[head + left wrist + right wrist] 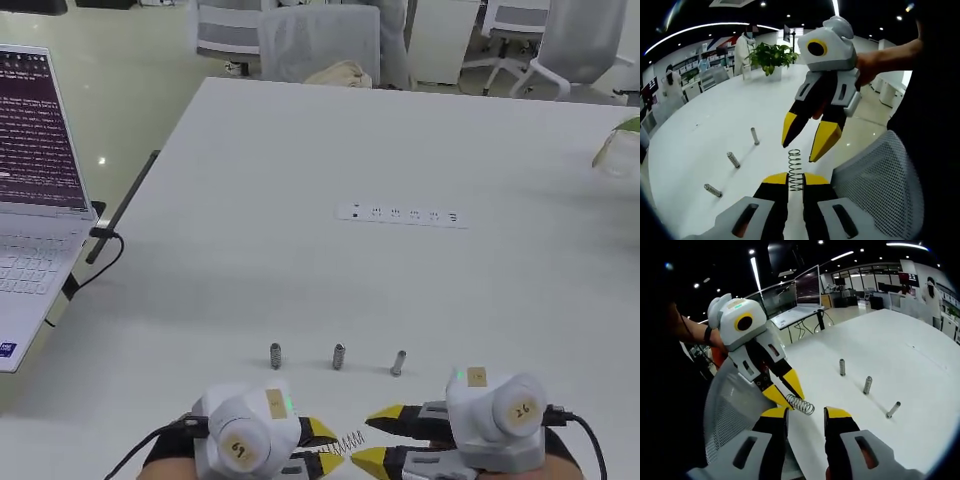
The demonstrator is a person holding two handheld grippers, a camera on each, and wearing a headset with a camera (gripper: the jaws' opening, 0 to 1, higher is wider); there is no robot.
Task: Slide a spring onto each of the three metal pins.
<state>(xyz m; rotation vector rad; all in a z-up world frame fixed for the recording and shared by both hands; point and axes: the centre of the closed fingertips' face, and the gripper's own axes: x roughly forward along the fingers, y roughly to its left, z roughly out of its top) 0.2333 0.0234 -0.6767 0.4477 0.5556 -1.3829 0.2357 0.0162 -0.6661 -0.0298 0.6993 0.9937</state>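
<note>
Nearest the person, the left gripper (338,447) (796,179) is clamped on a spring (348,440) (795,167) (801,404). The spring is a thin, bright, open-wound wire coil, gripped by one end between the yellow jaw tips. Its long axis runs straight out along those jaws, roughly level and sideways across the head view. Its free end points at the right gripper (362,437) (806,413), whose jaws stand spread with nothing between them; the coil's tip is close to their gap. The spring hangs at the near edge of the white table (300,250), above a mesh chair (730,410). Farther out, three pins stand in a row. The left pin (275,355) and middle pin (338,356) each look ribbed, with a coil around them, while the right pin (398,363) looks smooth. Beyond them lie a power strip (403,214) and, at the left, an open laptop (35,190).
</note>
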